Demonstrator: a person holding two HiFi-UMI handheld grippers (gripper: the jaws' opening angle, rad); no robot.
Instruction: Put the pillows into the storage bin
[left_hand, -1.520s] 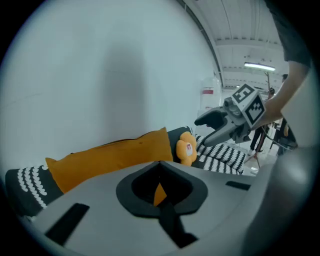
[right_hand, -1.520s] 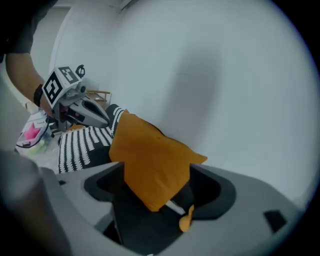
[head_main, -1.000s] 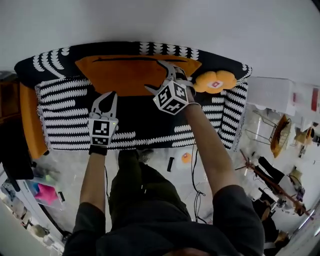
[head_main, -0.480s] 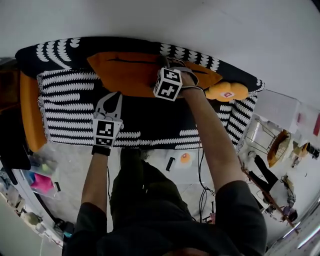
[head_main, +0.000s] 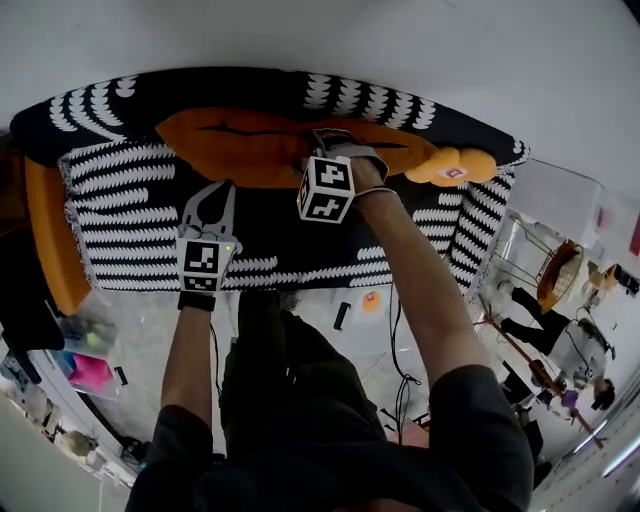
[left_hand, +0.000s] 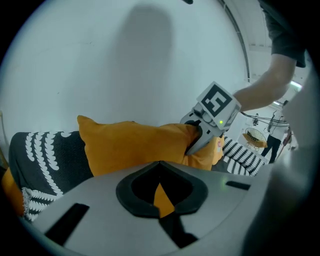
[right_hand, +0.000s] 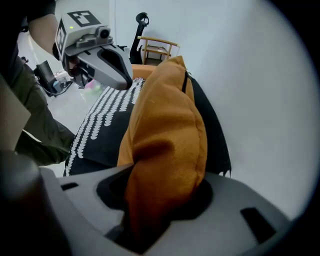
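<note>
A large orange pillow (head_main: 250, 145) leans against the back of a black-and-white patterned sofa (head_main: 130, 215). My right gripper (head_main: 335, 150) points steeply down at the pillow's right part. Its jaws have just been closing and now pinch a bunched fold of the orange pillow (right_hand: 165, 150). My left gripper (head_main: 210, 200) hovers over the seat in front of the pillow, fingers apart and nothing between them. In the left gripper view the orange pillow (left_hand: 130, 145) shows with the right gripper (left_hand: 197, 142) biting its right end. An orange flower-shaped pillow (head_main: 452, 167) lies at the sofa's right end.
Another orange cushion (head_main: 45, 230) stands against the sofa's left arm. A pale box-like container (head_main: 558, 200) and a wire chair (head_main: 545, 275) stand right of the sofa. Small items and cables lie on the floor (head_main: 360, 310) by the person's legs.
My right gripper came down onto the orange pillow and went from wide open to clamped on a fold of it. The left gripper sank a little toward the seat.
</note>
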